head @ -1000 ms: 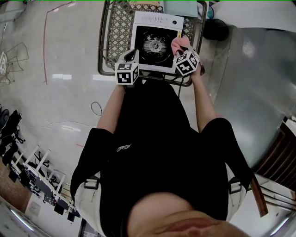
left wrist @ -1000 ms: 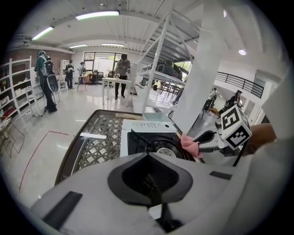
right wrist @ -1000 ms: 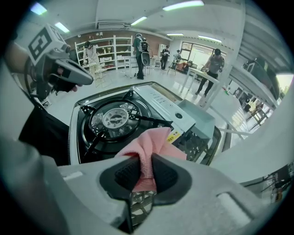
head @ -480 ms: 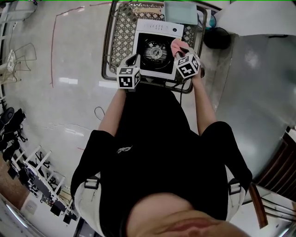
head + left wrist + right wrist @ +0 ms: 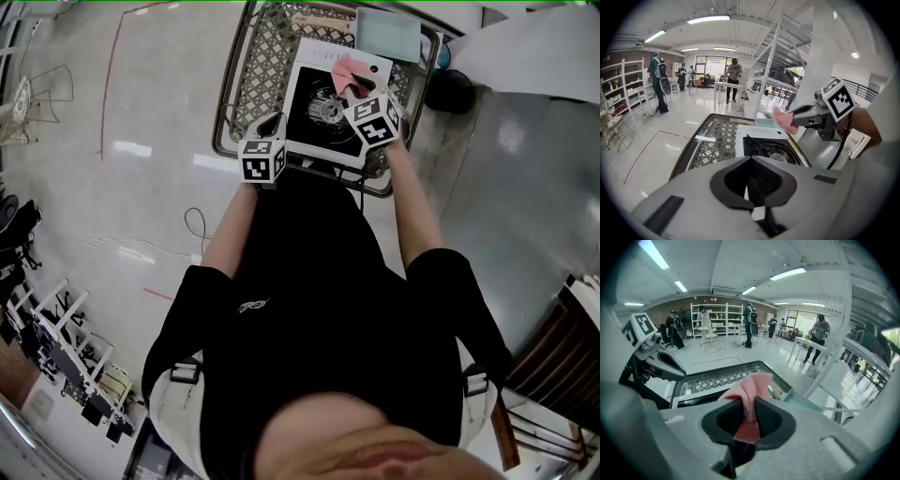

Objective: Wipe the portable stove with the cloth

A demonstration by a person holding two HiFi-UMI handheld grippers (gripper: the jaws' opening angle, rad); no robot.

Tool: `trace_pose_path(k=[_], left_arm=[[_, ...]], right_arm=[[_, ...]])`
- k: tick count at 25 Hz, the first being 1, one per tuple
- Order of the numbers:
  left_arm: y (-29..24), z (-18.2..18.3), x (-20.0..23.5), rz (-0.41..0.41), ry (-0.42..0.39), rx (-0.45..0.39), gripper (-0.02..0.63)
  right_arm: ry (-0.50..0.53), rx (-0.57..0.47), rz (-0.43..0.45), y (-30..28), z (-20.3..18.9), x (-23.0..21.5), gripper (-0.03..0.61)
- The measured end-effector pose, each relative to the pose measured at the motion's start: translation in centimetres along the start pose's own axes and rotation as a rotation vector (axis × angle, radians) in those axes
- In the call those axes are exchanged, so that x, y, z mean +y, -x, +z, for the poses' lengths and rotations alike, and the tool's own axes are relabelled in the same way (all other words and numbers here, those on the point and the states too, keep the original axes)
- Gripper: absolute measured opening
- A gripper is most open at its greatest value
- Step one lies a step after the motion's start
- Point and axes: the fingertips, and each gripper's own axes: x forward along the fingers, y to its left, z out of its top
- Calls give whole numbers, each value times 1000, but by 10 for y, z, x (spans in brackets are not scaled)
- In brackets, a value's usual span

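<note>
A person in a black top, seen from above, reaches both arms out over a dark-framed table with a lattice top [image 5: 246,66]. Nearest, the left gripper [image 5: 271,124] sits at the near left corner of the stove, its jaws closed together on nothing. The white portable stove with a black burner well [image 5: 309,94] lies flat on the table. The right gripper [image 5: 358,91] pinches a pink cloth [image 5: 348,73] in narrowly set jaws, over the stove's far right part and apparently just clear of it. Beyond lies a pale teal flat box [image 5: 387,34]. The wiping looks to be between strokes. The next move likely calls for lowering the cloth onto the surface and dragging it across.
</note>
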Motion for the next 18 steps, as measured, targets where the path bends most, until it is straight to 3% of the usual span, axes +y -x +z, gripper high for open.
trace_pose_path(k=[9,13,18], left_arm=[[2,26,56,17,107,-60,0],[-2,27,73,15,133,-64,0],[-3,21,97,30,173,-56,0]], right_arm=[[189,41,90,-64,60,54,60],[280,117,131,-100,52,81,60],[321,190,142,-124,36,91,60]])
